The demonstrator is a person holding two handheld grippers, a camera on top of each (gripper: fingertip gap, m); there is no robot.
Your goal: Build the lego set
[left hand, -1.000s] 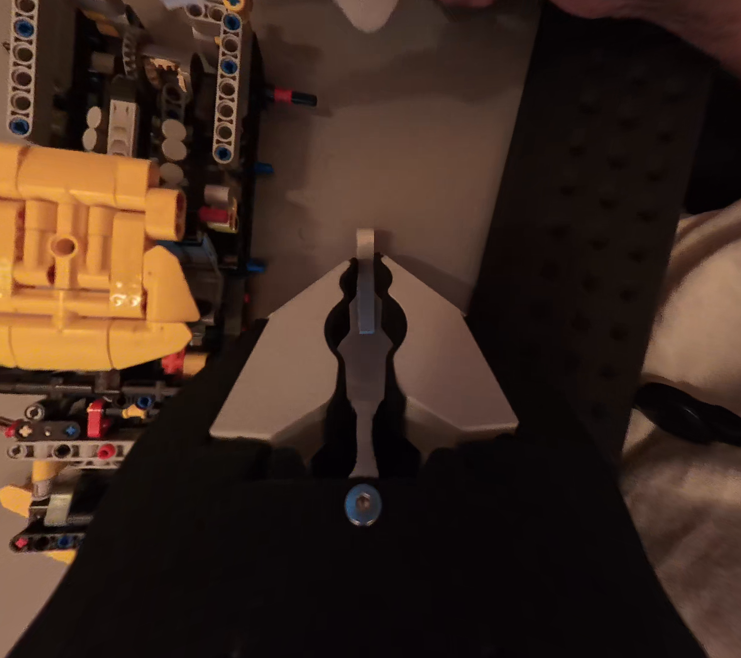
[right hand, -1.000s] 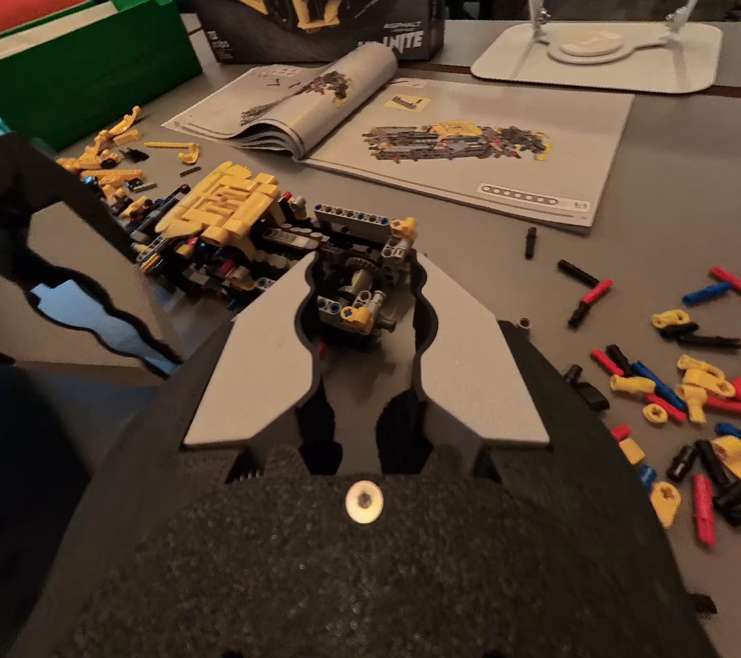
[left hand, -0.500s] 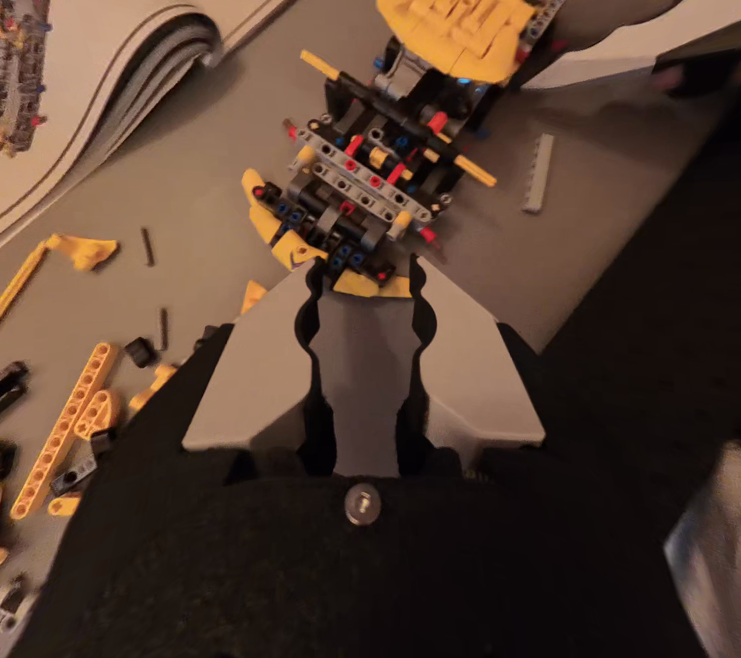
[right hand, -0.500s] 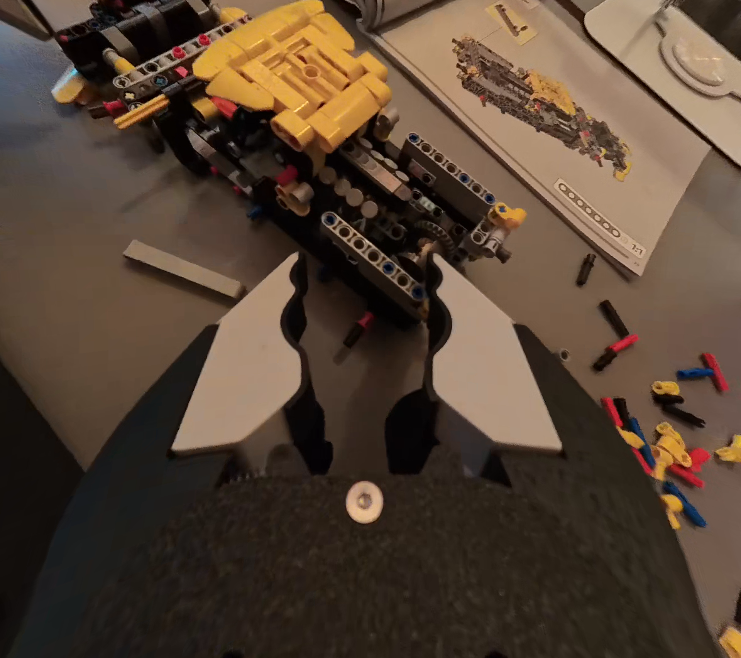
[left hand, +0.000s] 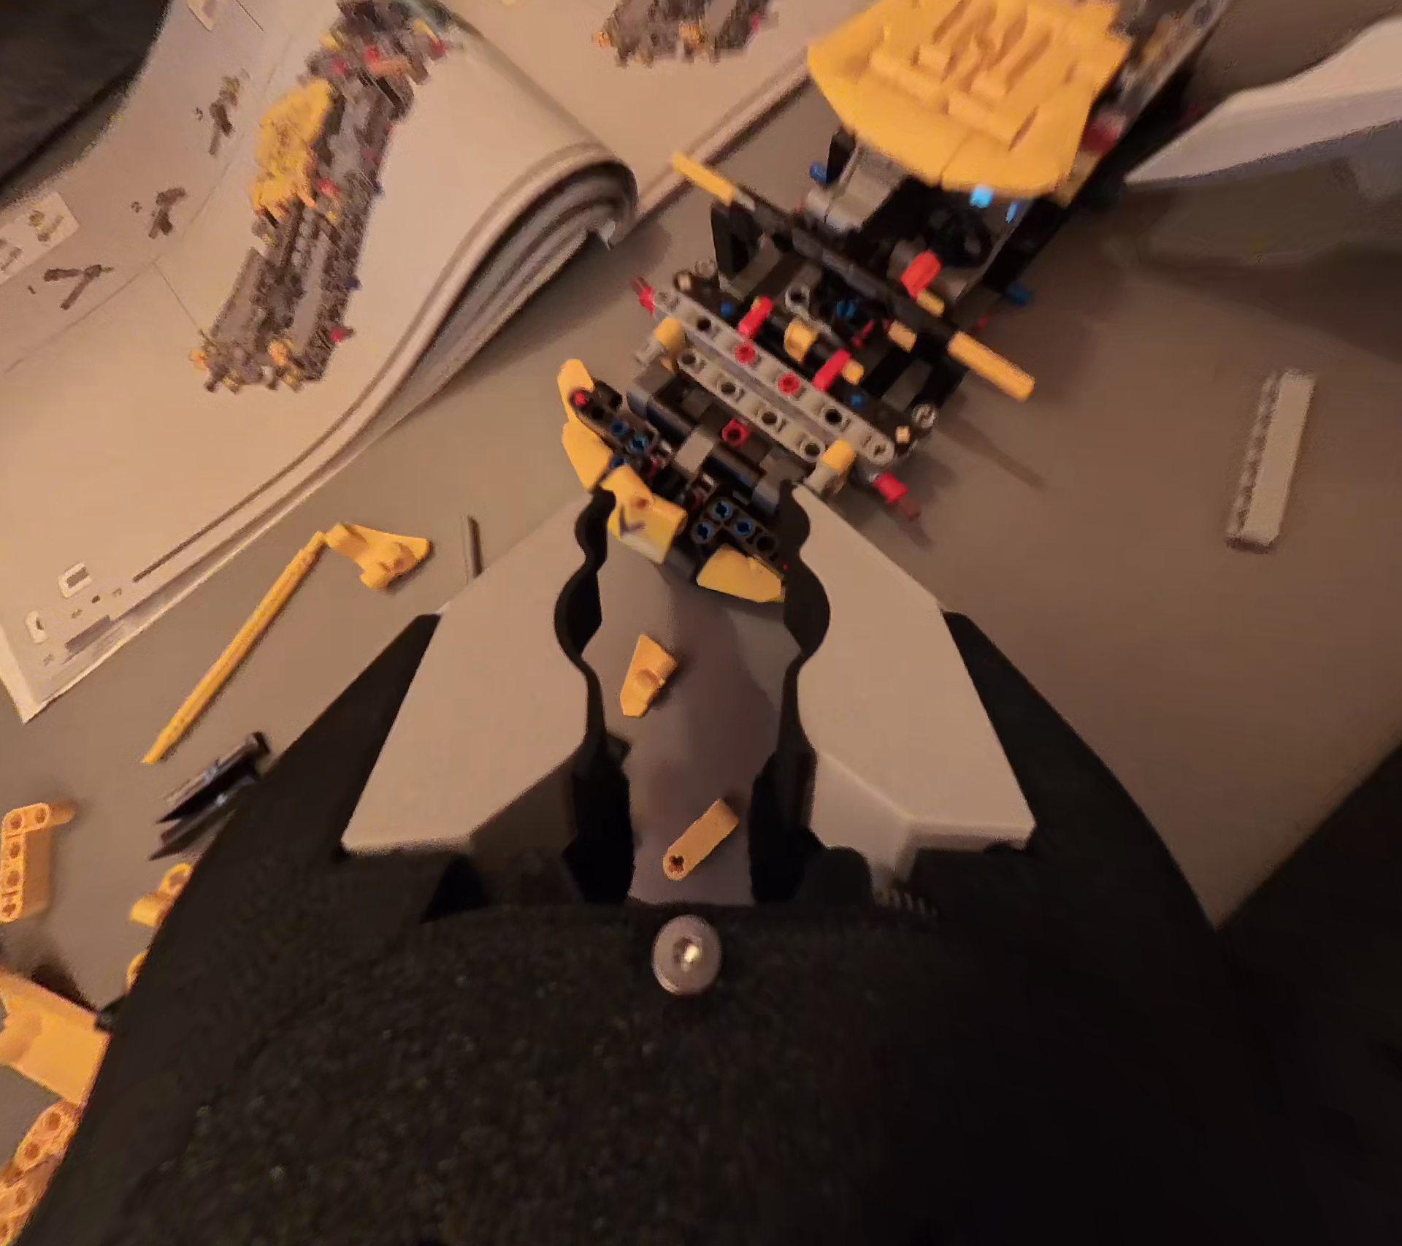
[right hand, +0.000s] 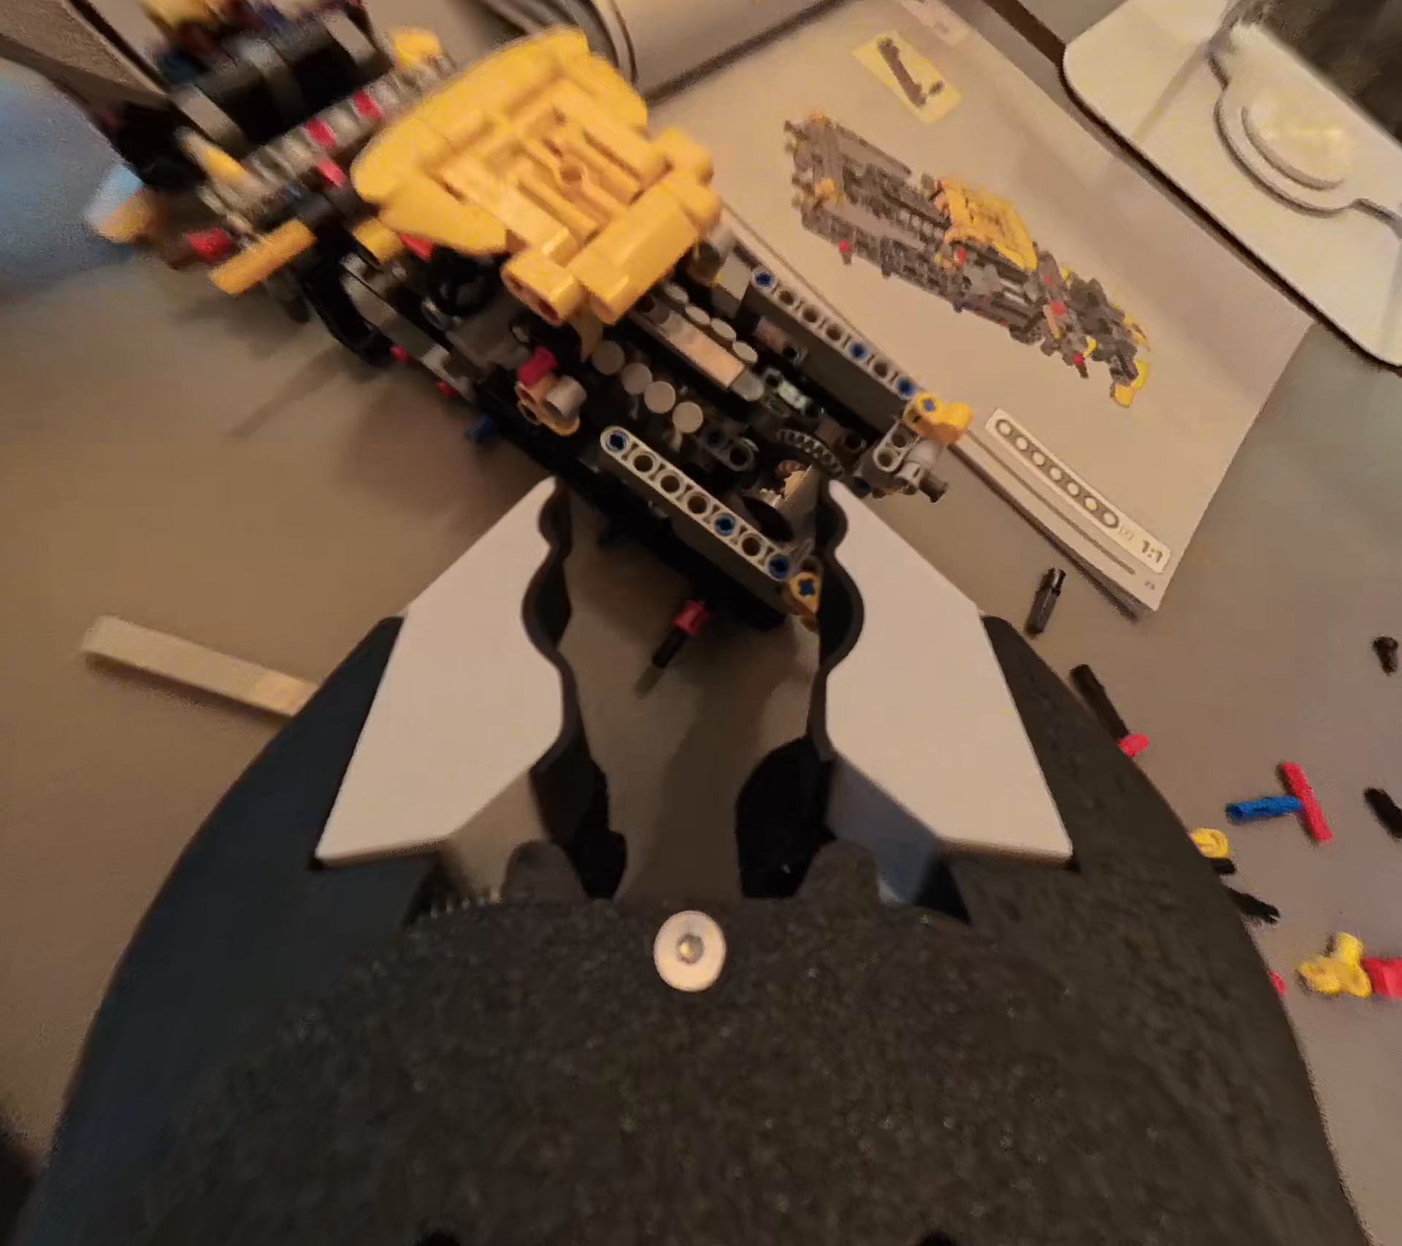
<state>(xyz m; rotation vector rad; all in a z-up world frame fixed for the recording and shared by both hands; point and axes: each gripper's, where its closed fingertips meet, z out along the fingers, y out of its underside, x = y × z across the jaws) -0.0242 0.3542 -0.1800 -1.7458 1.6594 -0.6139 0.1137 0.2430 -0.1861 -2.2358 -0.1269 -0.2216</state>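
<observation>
The half-built yellow and black lego car chassis lies on the grey table. My left gripper is open, and its fingertips straddle the chassis's near end with the yellow corner pieces. Two small yellow parts lie on the table between its fingers. In the right wrist view the chassis shows from its other end. My right gripper is open around the corner with the grey holed beam. A red and black pin lies between its fingers. A loose flat grey beam lies beside the chassis, also seen in the right wrist view.
The open instruction booklet lies behind the chassis, also in the right wrist view. Yellow parts are scattered at the left. Red, blue, black and yellow pins lie at the right. A white stand base is at the back right.
My left gripper let go of the grey beam, which now lies on the table, and swung to the chassis's end. My right gripper moved in closer on the other end.
</observation>
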